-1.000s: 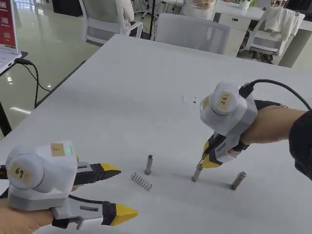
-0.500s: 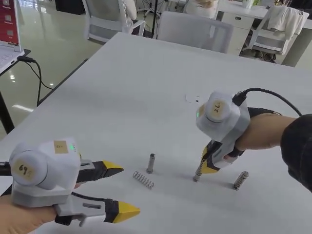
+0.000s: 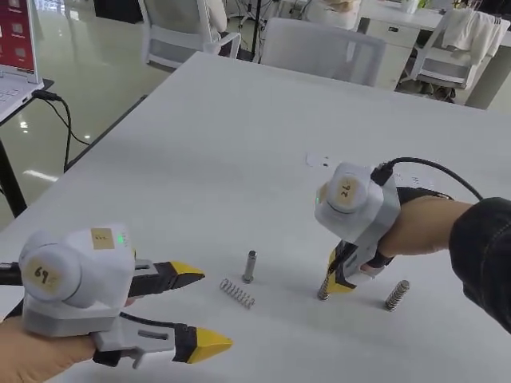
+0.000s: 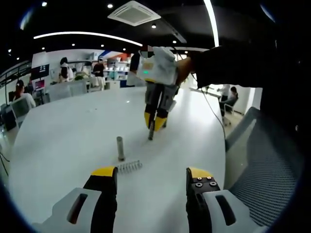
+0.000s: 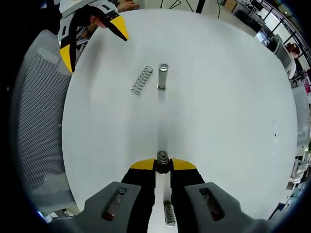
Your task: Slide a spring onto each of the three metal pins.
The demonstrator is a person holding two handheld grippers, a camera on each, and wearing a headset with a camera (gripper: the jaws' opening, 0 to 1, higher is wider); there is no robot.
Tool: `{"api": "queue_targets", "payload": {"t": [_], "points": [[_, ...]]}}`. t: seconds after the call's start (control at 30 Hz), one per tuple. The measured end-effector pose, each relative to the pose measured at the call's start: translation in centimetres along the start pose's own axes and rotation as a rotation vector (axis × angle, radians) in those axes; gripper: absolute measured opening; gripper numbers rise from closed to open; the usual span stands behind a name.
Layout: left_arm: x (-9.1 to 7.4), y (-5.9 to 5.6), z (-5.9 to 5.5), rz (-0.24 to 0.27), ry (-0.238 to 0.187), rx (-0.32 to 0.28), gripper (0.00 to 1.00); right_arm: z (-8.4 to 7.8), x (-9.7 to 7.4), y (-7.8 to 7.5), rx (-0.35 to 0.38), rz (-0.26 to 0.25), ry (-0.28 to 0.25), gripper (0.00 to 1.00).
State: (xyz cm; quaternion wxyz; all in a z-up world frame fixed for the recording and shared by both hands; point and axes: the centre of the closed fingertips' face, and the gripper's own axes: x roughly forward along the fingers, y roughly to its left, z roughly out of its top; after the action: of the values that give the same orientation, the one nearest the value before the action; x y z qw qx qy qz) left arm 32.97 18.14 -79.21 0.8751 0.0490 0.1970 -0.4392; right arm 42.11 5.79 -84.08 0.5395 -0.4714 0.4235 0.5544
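Three pins stand in a row on the white table (image 3: 239, 144). The left pin (image 3: 250, 267) (image 4: 120, 148) (image 5: 162, 76) is bare, and a loose spring (image 3: 237, 294) (image 4: 129, 167) (image 5: 141, 80) lies flat beside it. My right gripper (image 3: 338, 277) (image 5: 163, 166) points down over the middle pin (image 3: 322, 290), shut on a spring (image 5: 163, 162) (image 4: 151, 130) that sits around that pin. The right pin (image 3: 396, 294) wears a spring. My left gripper (image 3: 204, 309) (image 4: 151, 174) hovers open near the table's front left, holding nothing.
Office chairs (image 3: 319, 48) stand past the table's far edge. A laptop (image 3: 14, 56) with a cable sits on a side desk at the left. A small white sticker (image 3: 318, 160) lies mid-table. Bare tabletop stretches beyond the pins.
My right gripper has sunk a little lower over the middle pin with the spring. The head camera has shifted slightly. The left gripper stays open in much the same place.
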Motion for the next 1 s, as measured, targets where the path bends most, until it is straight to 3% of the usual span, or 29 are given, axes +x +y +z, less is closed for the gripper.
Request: {"api": "queue_targets", "payload": {"t": [1.0], "points": [[-0.15, -0.18, 0.04, 0.0, -0.001, -0.002, 0.51, -0.03, 0.14, 0.28, 0.017, -0.004, -0.008, 0.11]]}}
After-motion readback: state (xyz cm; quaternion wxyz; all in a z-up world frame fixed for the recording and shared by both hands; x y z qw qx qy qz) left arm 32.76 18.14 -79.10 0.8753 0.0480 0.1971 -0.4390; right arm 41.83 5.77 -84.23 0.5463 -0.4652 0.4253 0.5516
